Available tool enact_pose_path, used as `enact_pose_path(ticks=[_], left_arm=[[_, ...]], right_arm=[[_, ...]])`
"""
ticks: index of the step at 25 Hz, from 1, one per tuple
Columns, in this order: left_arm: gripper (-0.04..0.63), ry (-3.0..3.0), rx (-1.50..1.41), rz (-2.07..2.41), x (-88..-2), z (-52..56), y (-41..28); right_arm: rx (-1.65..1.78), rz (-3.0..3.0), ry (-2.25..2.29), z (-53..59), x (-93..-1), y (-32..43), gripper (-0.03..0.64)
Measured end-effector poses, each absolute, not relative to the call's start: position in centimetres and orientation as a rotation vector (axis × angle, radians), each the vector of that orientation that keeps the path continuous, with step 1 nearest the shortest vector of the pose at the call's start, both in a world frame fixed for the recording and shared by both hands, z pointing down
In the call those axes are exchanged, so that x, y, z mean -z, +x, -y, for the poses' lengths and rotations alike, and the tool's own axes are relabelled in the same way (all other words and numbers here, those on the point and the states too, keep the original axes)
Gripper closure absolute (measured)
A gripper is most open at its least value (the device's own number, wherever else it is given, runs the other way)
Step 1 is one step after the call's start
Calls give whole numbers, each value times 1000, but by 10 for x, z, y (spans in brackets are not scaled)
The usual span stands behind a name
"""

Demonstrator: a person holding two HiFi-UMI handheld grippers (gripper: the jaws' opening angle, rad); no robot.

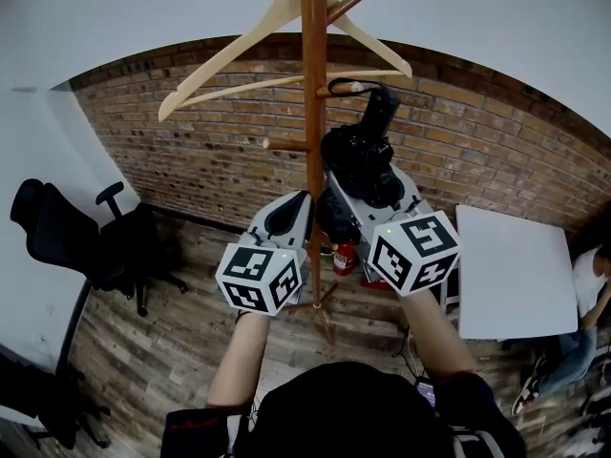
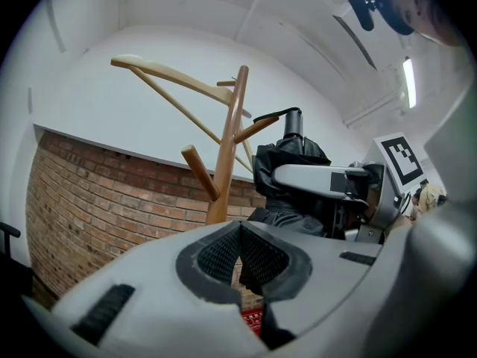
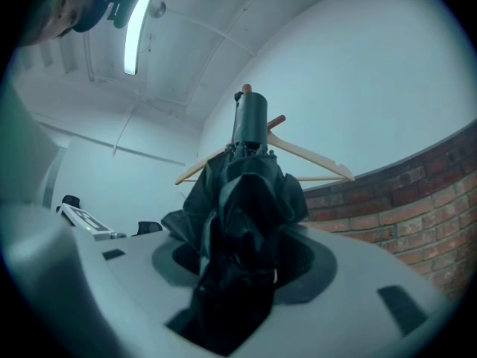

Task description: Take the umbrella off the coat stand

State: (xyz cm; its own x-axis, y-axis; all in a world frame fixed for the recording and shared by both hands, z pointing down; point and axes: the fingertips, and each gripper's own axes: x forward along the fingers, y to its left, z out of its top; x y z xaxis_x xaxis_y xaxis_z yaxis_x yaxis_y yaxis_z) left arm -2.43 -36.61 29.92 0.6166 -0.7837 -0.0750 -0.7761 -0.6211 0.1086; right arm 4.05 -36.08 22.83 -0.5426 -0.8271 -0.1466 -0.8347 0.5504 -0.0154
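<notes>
A wooden coat stand (image 1: 313, 113) rises in front of a brick wall. A black folded umbrella (image 1: 361, 156) hangs to the right of the pole, its strap (image 1: 348, 86) looped over a peg. My right gripper (image 1: 370, 184) is shut on the umbrella's bunched fabric (image 3: 242, 222), which fills the space between the jaws, and the handle (image 3: 250, 121) stands up beyond them. My left gripper (image 1: 286, 219) sits just left of the pole with its pads (image 2: 257, 256) together and nothing between them. The left gripper view shows the umbrella (image 2: 287, 159) and the right gripper's fingers (image 2: 320, 179).
A wooden hanger (image 1: 239, 51) hangs from the top of the stand. A black office chair (image 1: 57, 237) stands on the left and a white table (image 1: 516, 270) on the right, with a person (image 1: 587, 289) beyond it. A red fire extinguisher (image 1: 344, 256) sits by the stand's base.
</notes>
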Motion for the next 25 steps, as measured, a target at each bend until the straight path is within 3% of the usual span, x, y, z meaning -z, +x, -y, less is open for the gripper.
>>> enact_pose_path(ticks=[25], left_arm=[[577,2778,132,1215,-316,332,-15]], right_arm=[[-32,-2597,-1561,325,-247,54,382]])
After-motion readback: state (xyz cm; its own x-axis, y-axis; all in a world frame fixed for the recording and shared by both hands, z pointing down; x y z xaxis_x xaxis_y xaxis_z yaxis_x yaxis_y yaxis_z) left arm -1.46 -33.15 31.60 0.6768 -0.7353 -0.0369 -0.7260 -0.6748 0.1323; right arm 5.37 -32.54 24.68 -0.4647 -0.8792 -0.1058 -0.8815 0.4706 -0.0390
